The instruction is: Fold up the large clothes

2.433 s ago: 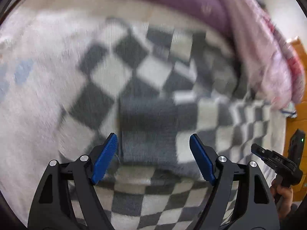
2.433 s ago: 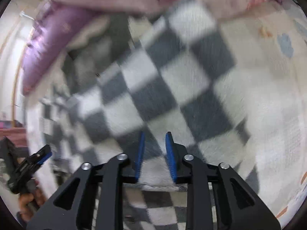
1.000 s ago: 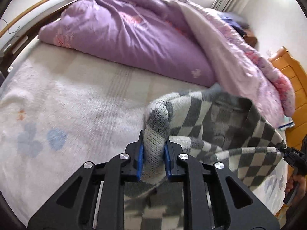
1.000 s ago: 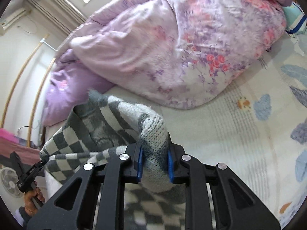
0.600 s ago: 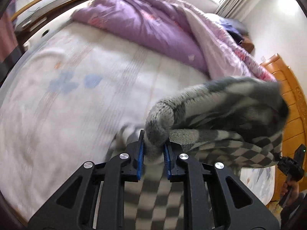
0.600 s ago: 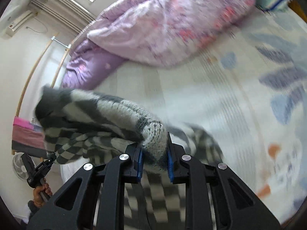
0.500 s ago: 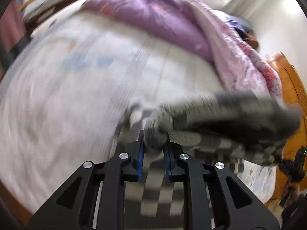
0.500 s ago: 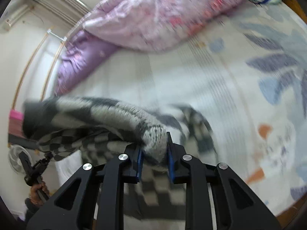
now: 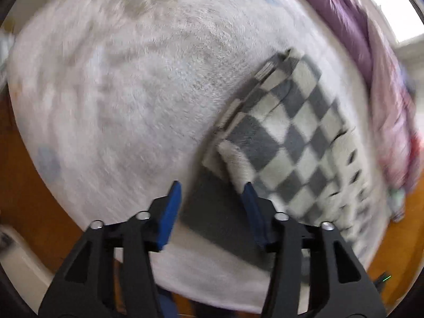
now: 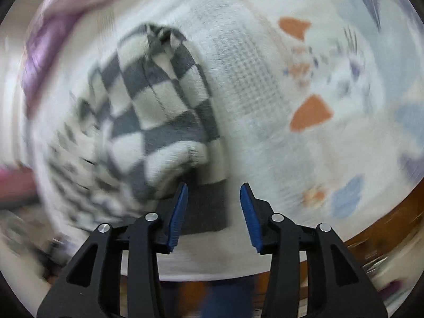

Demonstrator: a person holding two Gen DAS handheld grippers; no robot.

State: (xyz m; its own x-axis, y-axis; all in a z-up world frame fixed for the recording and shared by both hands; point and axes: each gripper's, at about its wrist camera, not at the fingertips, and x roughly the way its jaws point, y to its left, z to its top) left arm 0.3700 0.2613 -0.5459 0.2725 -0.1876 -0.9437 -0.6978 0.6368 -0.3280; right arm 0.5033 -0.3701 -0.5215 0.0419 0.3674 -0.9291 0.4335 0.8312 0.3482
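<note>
A grey-and-white checked knit garment (image 9: 288,143) lies folded over on the white bed sheet (image 9: 119,92). Its plain grey hem band (image 9: 217,212) reaches toward the bed's front edge. My left gripper (image 9: 212,201) is open and empty, right over the garment's near left corner. In the right wrist view the same garment (image 10: 151,98) lies bunched, its grey hem (image 10: 206,206) between my fingers. My right gripper (image 10: 214,204) is open and empty above that hem. Both views are motion-blurred.
A purple and pink quilt (image 9: 371,42) is heaped along the far side of the bed, also in the right wrist view (image 10: 50,34). The printed sheet (image 10: 331,79) stretches to the right. The wooden bed frame (image 10: 384,228) edges the front.
Both grippers carried the garment's far edge toward the near edge, laid it down folded, and opened. They were shut on the cloth half a second ago.
</note>
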